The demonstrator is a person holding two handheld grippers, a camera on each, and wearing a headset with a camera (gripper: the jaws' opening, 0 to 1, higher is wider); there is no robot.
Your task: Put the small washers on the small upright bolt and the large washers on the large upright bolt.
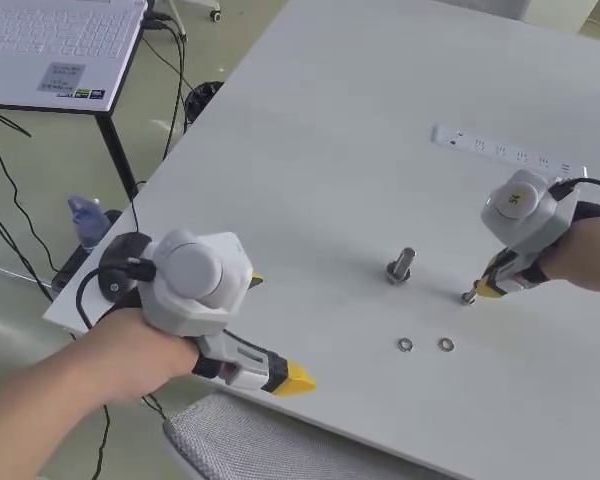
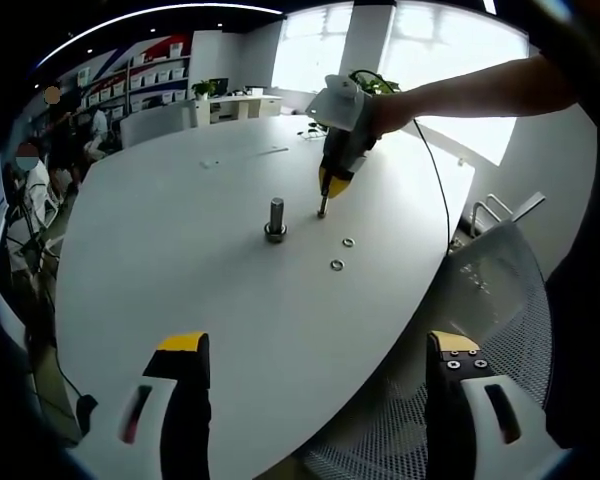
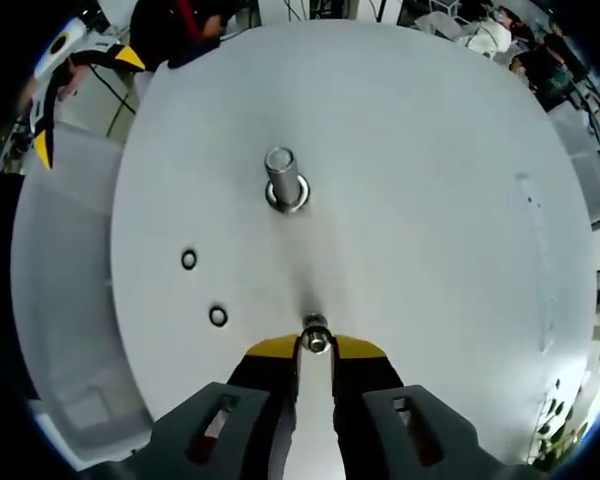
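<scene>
The large upright bolt (image 1: 402,266) stands mid-table with a large washer around its base (image 3: 287,195). To its right stands the small upright bolt (image 1: 469,297). My right gripper (image 3: 315,347) has its jaws close together at the top of the small bolt (image 3: 315,322), pinching what looks like a small washer (image 3: 315,341). Two small washers (image 1: 405,345) (image 1: 446,344) lie flat in front of the bolts. My left gripper (image 1: 290,378) hovers over the table's near edge, open wide and holding nothing (image 2: 318,350).
A white power strip (image 1: 505,152) lies at the far side of the table. A mesh chair (image 1: 240,440) sits under the near edge. At the far left, a laptop (image 1: 60,45) rests on a side desk with cables below it.
</scene>
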